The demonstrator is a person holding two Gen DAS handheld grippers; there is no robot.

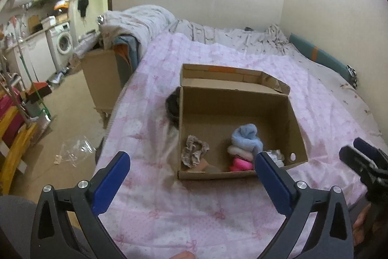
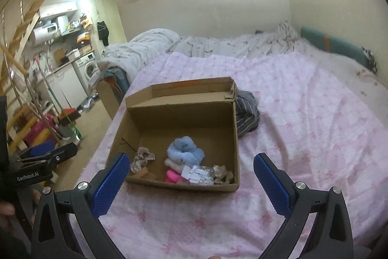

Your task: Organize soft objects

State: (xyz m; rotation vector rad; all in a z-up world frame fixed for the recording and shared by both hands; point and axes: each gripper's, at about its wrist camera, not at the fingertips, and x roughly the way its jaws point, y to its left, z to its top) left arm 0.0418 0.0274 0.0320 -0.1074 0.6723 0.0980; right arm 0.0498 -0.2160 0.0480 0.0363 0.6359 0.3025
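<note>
Left wrist view shows both the left gripper (image 1: 192,164) and right gripper (image 2: 191,165) spread wide and empty before the cardboard box (image 1: 294,113) of soft items on the bed (image 1: 150,186)

Bed (image 2: 303,118) with pink sheet

An open box (image 2: 232,128) sits on it (lid back), striped cloth (image 2: 247,111) touching one side, rumpled quilt (image 2: 145,47) beyond.

Open box (image 2: 236,137) on bed (image 2: 303,113), rolled socks (image 2: 185,149) inside, striped garment (image 2: 247,111) right of box
</note>
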